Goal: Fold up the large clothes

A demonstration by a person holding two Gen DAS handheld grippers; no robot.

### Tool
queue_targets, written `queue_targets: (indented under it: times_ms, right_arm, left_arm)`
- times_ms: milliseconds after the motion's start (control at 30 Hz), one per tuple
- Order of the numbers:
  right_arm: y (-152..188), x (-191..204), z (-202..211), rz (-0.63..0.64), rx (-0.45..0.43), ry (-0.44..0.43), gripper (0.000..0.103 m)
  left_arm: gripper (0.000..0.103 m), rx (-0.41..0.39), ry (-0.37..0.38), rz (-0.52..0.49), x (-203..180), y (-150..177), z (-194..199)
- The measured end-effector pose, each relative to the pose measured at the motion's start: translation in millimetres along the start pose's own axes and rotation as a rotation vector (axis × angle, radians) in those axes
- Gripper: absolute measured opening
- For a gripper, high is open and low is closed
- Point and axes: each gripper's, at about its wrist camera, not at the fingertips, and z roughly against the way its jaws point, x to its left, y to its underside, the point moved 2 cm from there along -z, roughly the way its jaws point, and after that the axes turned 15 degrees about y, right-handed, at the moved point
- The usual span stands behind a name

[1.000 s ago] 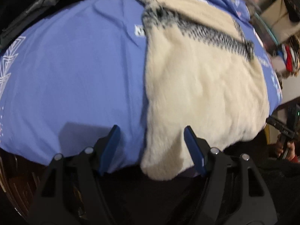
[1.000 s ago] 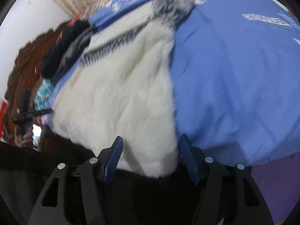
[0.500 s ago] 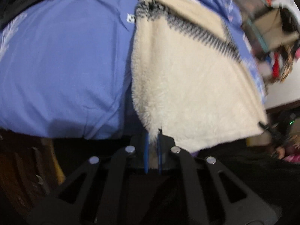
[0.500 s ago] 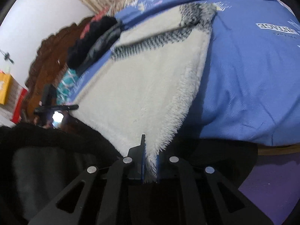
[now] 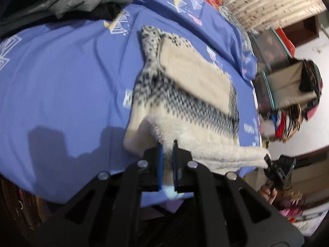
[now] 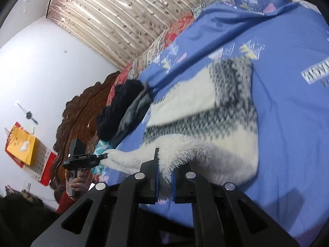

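Note:
A cream fleece-lined sweater (image 5: 197, 94) with a black zigzag band lies on a blue bedsheet (image 5: 61, 86). My left gripper (image 5: 167, 150) is shut on one corner of its bottom hem. My right gripper (image 6: 165, 164) is shut on the other corner, and it shows in the left wrist view at the right (image 5: 269, 160). The hem (image 6: 185, 150) is lifted and carried up over the body, fleece side out. The left gripper shows in the right wrist view at the left (image 6: 102, 156). A sleeve (image 6: 185, 100) lies folded across the chest.
Dark and grey clothes (image 5: 72, 2) are heaped at the far side of the bed, also in the right wrist view (image 6: 123, 111). A carved wooden headboard (image 6: 78, 119) stands at one end. A cluttered stand (image 5: 287, 94) is beside the bed. A curtain (image 6: 123, 16) hangs behind.
Both grippers closed on the sweater's bottom corners, then lifted the hem off the bed edge and carried it forward over the body.

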Motion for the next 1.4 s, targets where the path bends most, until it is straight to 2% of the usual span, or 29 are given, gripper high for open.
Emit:
queue_targets:
  times_ms: [67,200,233,267,300,333,367,400,467,567,633,733,800,867,900,933,967,1000,1133,1200,1233,1300,1333,1367,1400]
  right_arm:
    - [-14.9,-4.8,-10.3,-0.012,-0.009,0.006,0.033]
    - [-37.3,-30.3,-37.9,-0.087,-0.041,0.140,0.033]
    - [-39.2,-36.8,-46.4,-0.107,-0.047,0.177,0.038]
    - [-39.5,-44.4,-59.0,-0.123,-0.036,0.250,0.043]
    - [-38.0,-50.0,-67.7,-0.132,-0.021,0.299,0.045]
    - [-35.3,-54.6,-73.6,-0.143,-0.005,0.339,0.052]
    - [-31.2,-59.7,-76.4,-0.153,-0.001,0.372,0.057]
    - [-27.8,-62.5,-72.4,-0.159,-0.024,0.378,0.060]
    - [-21.4,-70.1,-61.7,-0.187,-0.073,0.370,0.077]
    - [-18.9,-81.0,-43.2,-0.246,-0.102,0.344,0.081]
    - [-19.3,-70.8,-31.4,-0.165,-0.136,0.395,0.081]
    - [-20.3,-42.2,-32.2,0.050,-0.139,0.494,0.081]
    - [-15.7,-23.3,-38.1,0.200,-0.133,0.564,0.081]
    - [-11.9,-9.4,-52.3,0.329,-0.114,0.618,0.081]
    - [-11.1,-8.0,-58.5,0.361,-0.106,0.635,0.081]
    - [-10.7,-7.7,-65.1,0.387,-0.093,0.653,0.081]
    - [-10.3,-9.4,-72.3,0.411,-0.077,0.666,0.081]
    - [-10.6,-10.4,-77.0,0.428,-0.068,0.673,0.081]
    - [-19.9,-17.5,-91.7,0.463,-0.041,0.686,0.081]
    - [-29.0,-21.4,-98.1,0.446,-0.031,0.664,0.081]
    - [-34.5,-23.5,-102.0,0.436,-0.024,0.654,0.081]
    - [-44.3,-25.6,-108.5,0.422,-0.018,0.638,0.081]
    - [-47.8,-25.6,-110.3,0.410,-0.010,0.615,0.079]
    - [-51.3,-24.8,-109.8,0.392,-0.008,0.585,0.057]
    - [-57.8,-24.3,-107.8,0.357,-0.009,0.543,0.043]
  left_arm:
    - [0.007,-0.001,-0.006,0.045,3.0,-22.6,-13.2]
    - [0.007,0.000,-0.051,0.107,17.6,-59.6,-46.1]
    - [0.011,0.004,-0.062,0.115,22.1,-64.7,-52.8]
    - [0.014,0.024,-0.090,0.132,29.7,-70.3,-63.9]
    - [0.021,0.035,-0.126,0.154,37.8,-72.8,-70.4]
    - [0.024,0.043,-0.157,0.182,45.1,-72.3,-74.8]
    - [0.024,0.046,-0.151,0.191,48.3,-71.6,-75.3]
    - [0.025,0.046,-0.136,0.192,49.9,-70.1,-72.8]
    - [0.035,0.020,-0.117,0.177,50.3,-66.3,-57.7]
    - [0.036,-0.046,-0.138,0.152,50.6,-65.8,-27.8]
    - [0.037,-0.073,-0.147,0.136,50.5,-67.4,-13.8]
    - [0.037,-0.096,-0.209,0.059,38.0,-65.1,-0.5]
    - [0.037,-0.064,-0.230,-0.002,25.6,-58.6,-6.0]
    - [0.037,-0.018,-0.214,-0.040,16.3,-53.6,-18.4]
    - [0.038,0.005,-0.207,-0.058,12.7,-51.4,-25.4]
    - [0.043,0.029,-0.207,-0.073,7.4,-50.1,-36.2]
    - [0.054,0.044,-0.210,-0.078,4.1,-49.7,-45.4]
    - [0.057,0.062,-0.213,-0.084,2.5,-48.7,-54.8]
    - [0.058,0.143,-0.307,-0.126,0.0,-48.8,-94.3]
    - [0.058,0.169,-0.321,-0.119,5.2,-51.5,-107.0]
    - [0.056,0.181,-0.331,-0.108,9.3,-54.8,-113.0]
    - [0.027,0.181,-0.344,-0.105,14.2,-60.3,-117.4]
    - [0.005,0.189,-0.332,-0.096,16.3,-63.9,-119.5]
    - [0.005,0.186,-0.310,-0.071,18.9,-68.2,-119.5]
    - [0.004,0.171,-0.290,-0.055,19.3,-71.5,-117.4]
